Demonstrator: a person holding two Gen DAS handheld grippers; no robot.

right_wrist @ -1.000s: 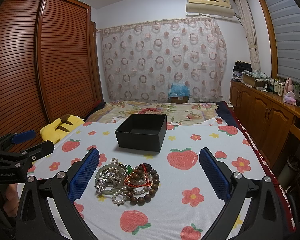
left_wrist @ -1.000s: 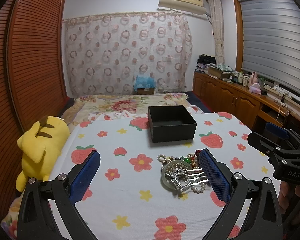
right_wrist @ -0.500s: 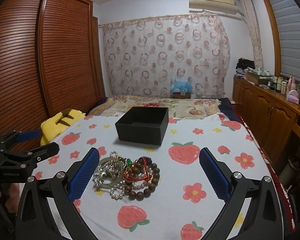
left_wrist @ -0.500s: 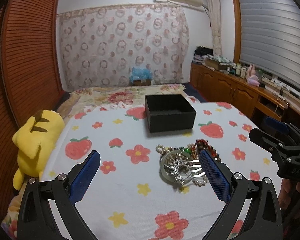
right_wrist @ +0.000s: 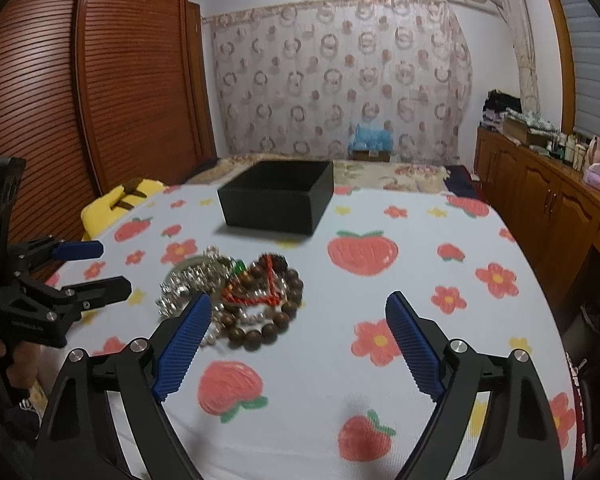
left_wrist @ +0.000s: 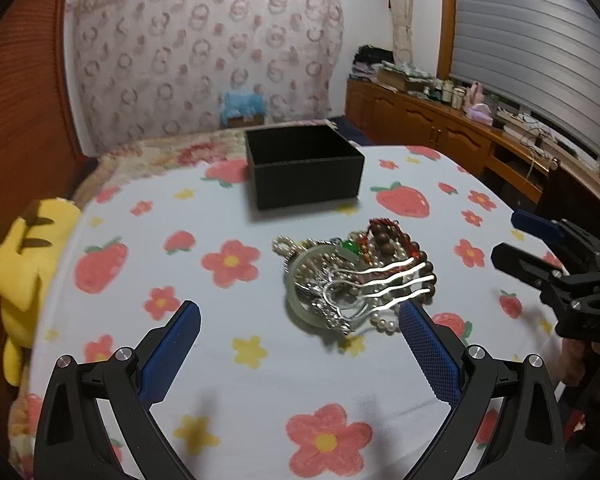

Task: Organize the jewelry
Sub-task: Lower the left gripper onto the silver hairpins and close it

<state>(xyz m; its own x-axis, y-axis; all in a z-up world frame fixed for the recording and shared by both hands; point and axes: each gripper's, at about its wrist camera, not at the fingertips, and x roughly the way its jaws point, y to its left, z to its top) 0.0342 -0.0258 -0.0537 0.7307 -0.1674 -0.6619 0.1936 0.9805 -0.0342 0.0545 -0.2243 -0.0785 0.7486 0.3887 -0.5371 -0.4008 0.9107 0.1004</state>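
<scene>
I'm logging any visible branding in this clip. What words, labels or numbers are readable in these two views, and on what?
Nothing can be read for certain.
Pale lettering on the black plastic body of the left claw, seen in the right wrist view: too small and blurred.
Faint mark on the right claw, seen in the left wrist view: illegible.
Bottles on the wooden sideboard: labels too small.
Open black square box: no print visible.

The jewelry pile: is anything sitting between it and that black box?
Nothing visible. Only bare strawberry-print cloth lies between the jewelry pile and the open black box; both tools are open and hold nothing.
</scene>
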